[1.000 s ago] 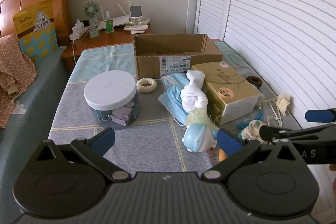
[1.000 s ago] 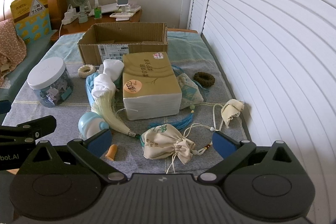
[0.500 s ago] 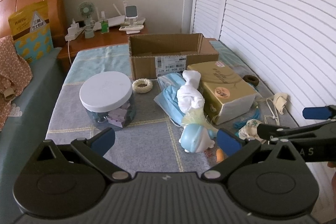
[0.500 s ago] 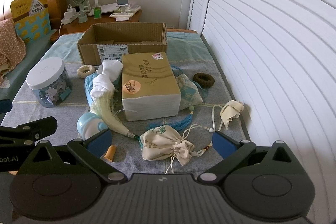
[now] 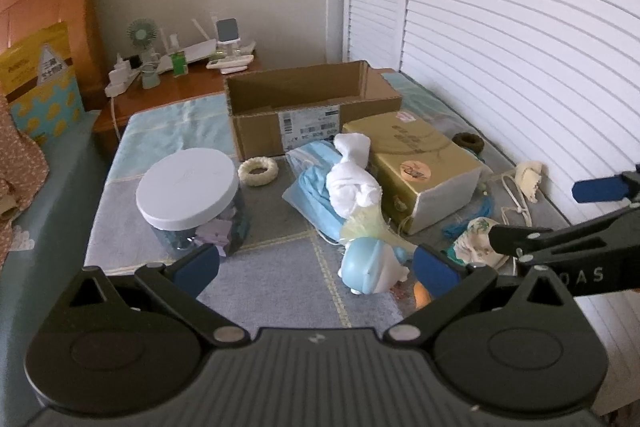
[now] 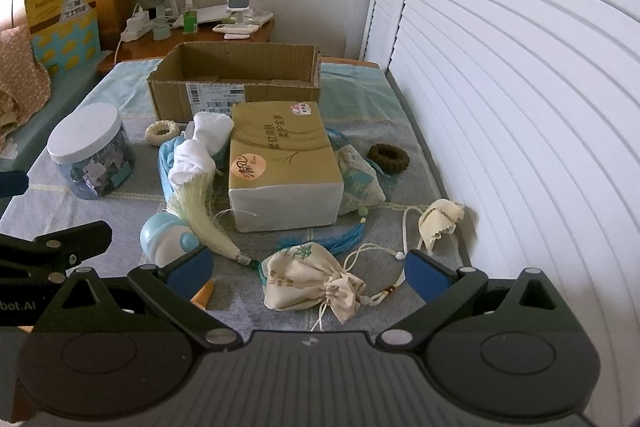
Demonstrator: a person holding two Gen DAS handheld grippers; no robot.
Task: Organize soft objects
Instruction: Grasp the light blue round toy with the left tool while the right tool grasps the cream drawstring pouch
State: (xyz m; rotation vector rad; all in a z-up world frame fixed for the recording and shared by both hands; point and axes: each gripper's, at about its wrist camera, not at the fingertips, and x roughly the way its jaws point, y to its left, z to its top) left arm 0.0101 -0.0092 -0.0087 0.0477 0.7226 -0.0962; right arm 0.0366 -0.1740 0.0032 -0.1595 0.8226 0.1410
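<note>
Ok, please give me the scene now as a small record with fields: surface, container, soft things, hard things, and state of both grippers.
surface: patchwork cloth over a table beside the bed
container: cardboard box, open top, at the far end
soft things: drawstring pouch nearest the right hand-held gripper; white sock on blue face masks; brown hair tie; cream hair tie
hard things: jar with white lid; tissue pack
left hand-held gripper: open, holding nothing
right hand-held gripper: open, holding nothing
</note>
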